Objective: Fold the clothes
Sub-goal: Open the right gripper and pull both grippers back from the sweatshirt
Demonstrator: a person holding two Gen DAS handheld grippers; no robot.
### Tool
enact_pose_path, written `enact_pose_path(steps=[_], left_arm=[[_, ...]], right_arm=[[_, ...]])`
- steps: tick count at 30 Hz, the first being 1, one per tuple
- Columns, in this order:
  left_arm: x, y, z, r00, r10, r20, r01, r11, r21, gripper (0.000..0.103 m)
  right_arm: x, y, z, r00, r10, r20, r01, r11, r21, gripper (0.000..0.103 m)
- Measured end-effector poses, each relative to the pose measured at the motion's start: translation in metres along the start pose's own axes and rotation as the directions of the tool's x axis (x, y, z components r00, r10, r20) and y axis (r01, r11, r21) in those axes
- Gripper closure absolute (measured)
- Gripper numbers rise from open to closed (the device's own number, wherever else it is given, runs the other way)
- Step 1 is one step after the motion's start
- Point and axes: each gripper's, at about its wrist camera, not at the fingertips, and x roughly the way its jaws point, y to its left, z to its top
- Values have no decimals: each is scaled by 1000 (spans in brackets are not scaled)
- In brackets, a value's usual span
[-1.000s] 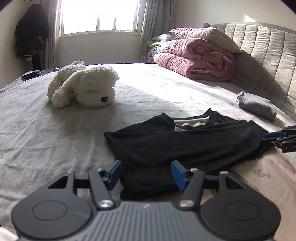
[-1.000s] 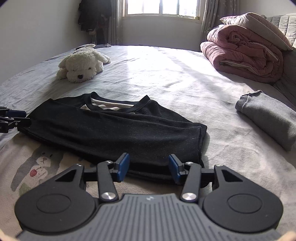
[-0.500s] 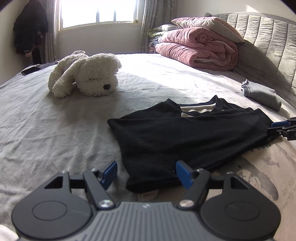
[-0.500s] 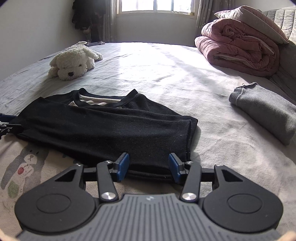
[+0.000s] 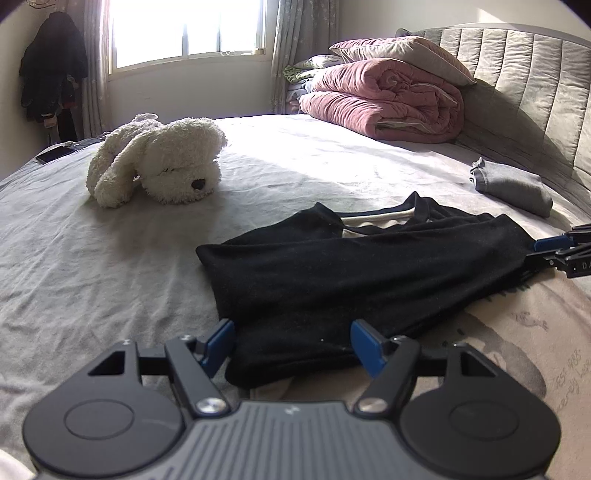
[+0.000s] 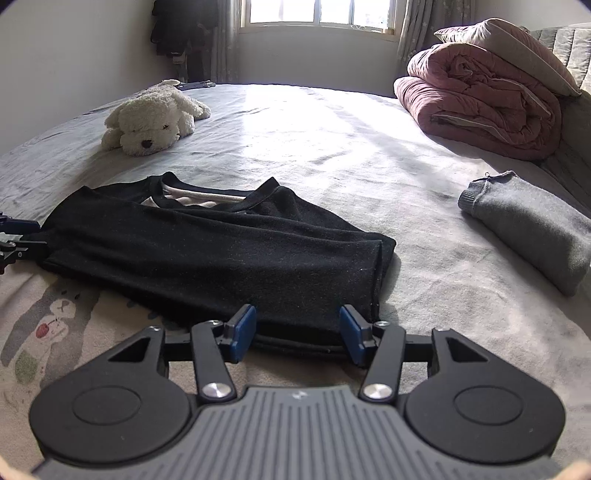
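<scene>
Black garment [image 5: 354,273], folded lengthwise into a long band, lies flat on the bed [image 5: 110,280] with its neckline turned toward the window [image 5: 184,29] and a strip of pale lining showing inside the collar. One short end sits at the left claw [image 5: 293,341], the other at the right claw [image 6: 297,330].

Left claw stands released: its blue pads [image 5: 218,341] are spread wide apart, one on each side of the garment's near corner, and neither presses the cloth. Right claw is opening at this moment; the garment's hem edge lies between its blue pads [image 6: 242,332], which stand clear of the fabric on both sides. In the left wrist view the right claw shows at the far right edge, just beside the garment's other end.

A white plush dog [image 5: 159,162] lies on the grey sheet toward the window, well apart from the garment. A folded grey garment [image 6: 532,225] rests near the padded headboard [image 5: 535,81]. A rolled pink quilt [image 5: 388,99] with a pillow [image 5: 399,55] on top sits by the headboard. Dark clothes [image 5: 51,70] hang in the corner beside the window.
</scene>
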Motion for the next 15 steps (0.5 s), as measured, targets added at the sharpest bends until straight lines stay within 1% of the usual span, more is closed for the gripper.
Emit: enact_pose_path(steps=[3,8,11,15], left_arm=[[-11,1,-1,1000,-22,4,22,1000,-13,31],[-25,-5,-11,1000,-21,13,21,1000,-12,31],[-38,-18,-20,999,-27,37,25,999,36,31],[-52,-33,-36,999,-29,14,28,998,59,31]], right_arm=[[-11,3,-1,999,33,9,-33,999,7,40],[-17,14,-12,997,71,-15,-71,997,30,40],[-22,23,-21,995,91,-46,-90,996,22,39],[-38,37,-35,993,88,-81,-88,996,9,38]])
